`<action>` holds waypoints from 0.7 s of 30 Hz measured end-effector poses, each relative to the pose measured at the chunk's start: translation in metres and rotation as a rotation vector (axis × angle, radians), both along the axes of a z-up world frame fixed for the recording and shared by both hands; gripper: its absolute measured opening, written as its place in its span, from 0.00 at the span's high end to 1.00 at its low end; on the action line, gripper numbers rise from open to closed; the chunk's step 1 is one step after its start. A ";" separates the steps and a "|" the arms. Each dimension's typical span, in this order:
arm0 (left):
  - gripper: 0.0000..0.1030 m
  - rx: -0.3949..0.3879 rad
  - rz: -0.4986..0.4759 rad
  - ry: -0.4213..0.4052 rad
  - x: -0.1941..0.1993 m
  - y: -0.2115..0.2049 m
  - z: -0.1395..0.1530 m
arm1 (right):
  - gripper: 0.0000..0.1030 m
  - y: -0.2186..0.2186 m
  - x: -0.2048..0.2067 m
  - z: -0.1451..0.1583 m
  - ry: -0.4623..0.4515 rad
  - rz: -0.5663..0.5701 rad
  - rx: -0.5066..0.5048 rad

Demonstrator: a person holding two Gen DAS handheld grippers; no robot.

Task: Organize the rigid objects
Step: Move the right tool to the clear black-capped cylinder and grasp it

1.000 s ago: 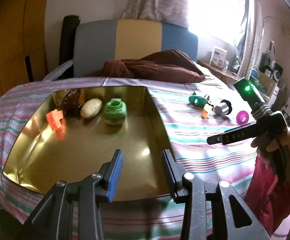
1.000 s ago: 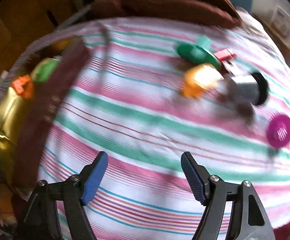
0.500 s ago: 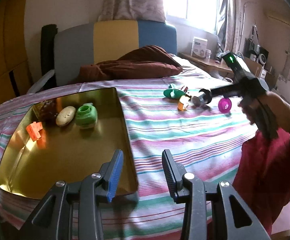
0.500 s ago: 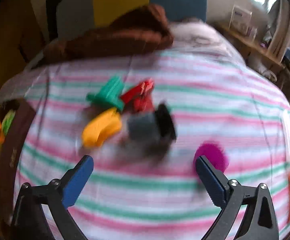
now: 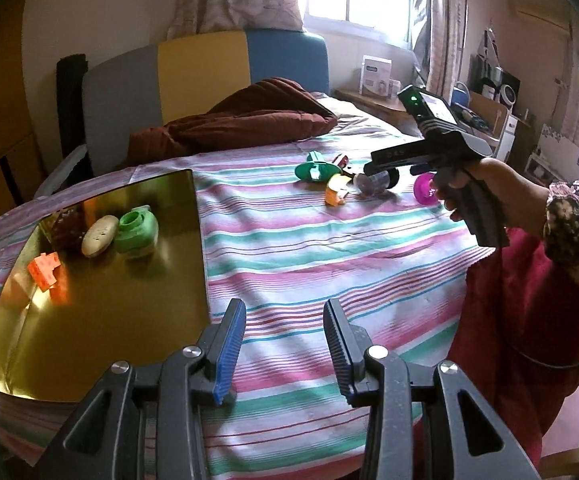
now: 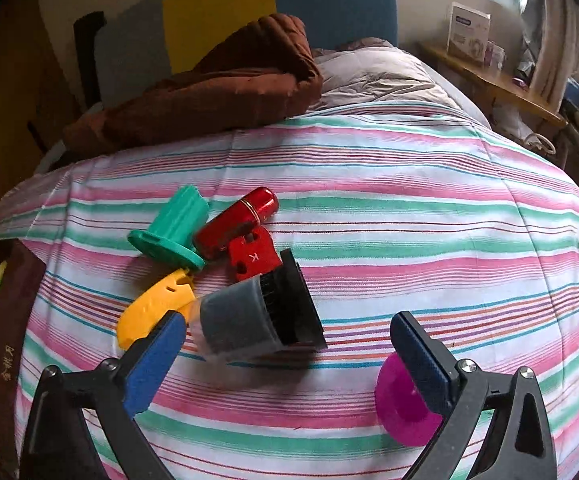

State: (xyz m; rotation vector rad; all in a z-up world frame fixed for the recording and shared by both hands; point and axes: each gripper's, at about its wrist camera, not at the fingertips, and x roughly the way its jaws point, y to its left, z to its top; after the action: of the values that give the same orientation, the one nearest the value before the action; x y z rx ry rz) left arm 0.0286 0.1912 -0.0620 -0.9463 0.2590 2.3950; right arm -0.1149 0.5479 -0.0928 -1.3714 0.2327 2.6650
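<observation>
Left view: high, far, facing bed; right view: close, low; both share grey cup (image 5: 378,182) (image 6: 249,320).

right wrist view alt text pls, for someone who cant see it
The open right gripper hovers with its jaws either side of a grey and black cylinder lying on a striped cloth. Yellow, green, red and magenta pieces lie around it.

The right gripper (image 6: 287,354) now sits closer to the toy cluster, fingers spread wider, the grey cylinder (image 6: 249,322) at 12 o'clock between them; the left gripper (image 5: 285,344) has swung right off the gold tray (image 5: 101,320).
</observation>
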 end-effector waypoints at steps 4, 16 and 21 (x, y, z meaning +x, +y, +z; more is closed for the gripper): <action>0.61 -0.008 -0.017 0.002 0.002 0.005 -0.001 | 0.00 -0.007 -0.001 0.000 0.009 0.032 -0.006; 0.61 -0.019 -0.029 -0.007 0.004 0.013 -0.003 | 0.13 -0.013 -0.008 -0.010 -0.002 0.070 0.041; 0.61 -0.005 -0.043 -0.022 0.002 0.019 0.000 | 0.30 -0.014 -0.011 -0.020 -0.069 0.089 0.020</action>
State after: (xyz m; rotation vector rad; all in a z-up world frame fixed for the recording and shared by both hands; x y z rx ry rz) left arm 0.0309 0.2105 -0.0621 -0.9589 0.2746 2.3447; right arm -0.1263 0.5334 -0.1133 -1.4978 0.1403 2.6770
